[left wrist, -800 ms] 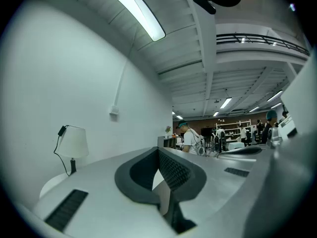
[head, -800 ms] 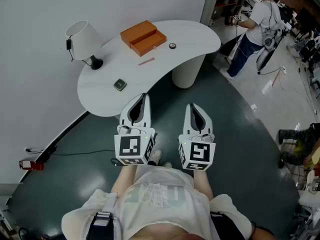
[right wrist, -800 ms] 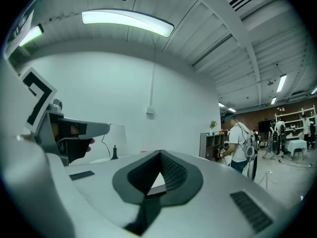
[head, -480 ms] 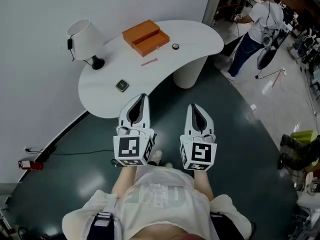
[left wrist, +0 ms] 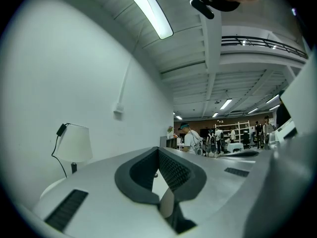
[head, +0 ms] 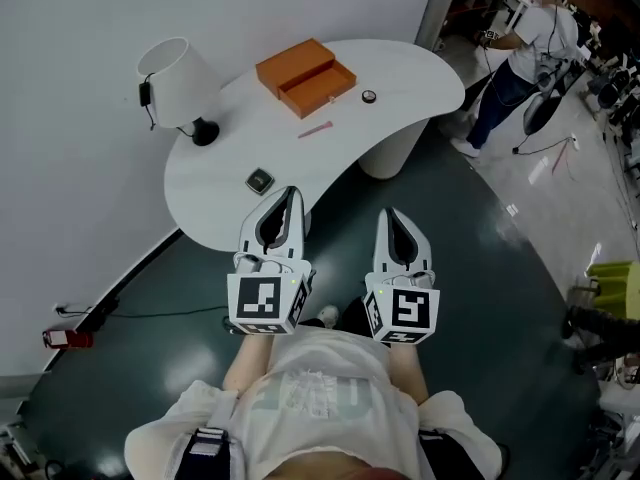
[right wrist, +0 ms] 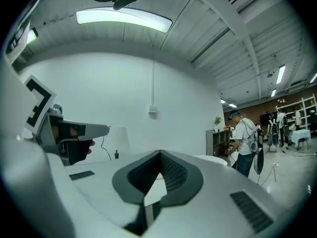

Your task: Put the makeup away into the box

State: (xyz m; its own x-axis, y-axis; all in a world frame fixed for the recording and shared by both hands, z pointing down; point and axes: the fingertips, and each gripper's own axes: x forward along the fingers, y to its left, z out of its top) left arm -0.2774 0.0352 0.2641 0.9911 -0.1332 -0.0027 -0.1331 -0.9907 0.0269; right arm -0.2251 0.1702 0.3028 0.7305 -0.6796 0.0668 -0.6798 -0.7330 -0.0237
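- Makeup lies loose on the white table (head: pixel 400 68): a pink stick (head: pixel 318 130), a small round pot (head: pixel 369 96) and a dark square compact (head: pixel 260 180), each well apart from the others.
- The orange box (head: pixel 305 73) sits toward the far side of the table, near the stick; one part of it looks slid out like a drawer, probably so that the pieces can be dropped in.
- None of the makeup is in the box yet, so the task looks not yet begun.
- The left gripper (head: pixel 290 194) has its jaws pressed together with nothing between them, its tip over the near edge of the table, just short of the compact.
- The right gripper (head: pixel 389 214) is likewise closed and empty, hanging over the dark floor beside the table.
- Both are held level and side by side in front of the person's chest, which reads as a ready posture before reaching; the compact is the nearest piece.
- A white lamp (head: pixel 178 83) stands at the table's left end, clear of the makeup.
- No brand or label can be read on the box or the makeup; the cubes (head: pixel 263 304) carry only black-and-white square patterns.
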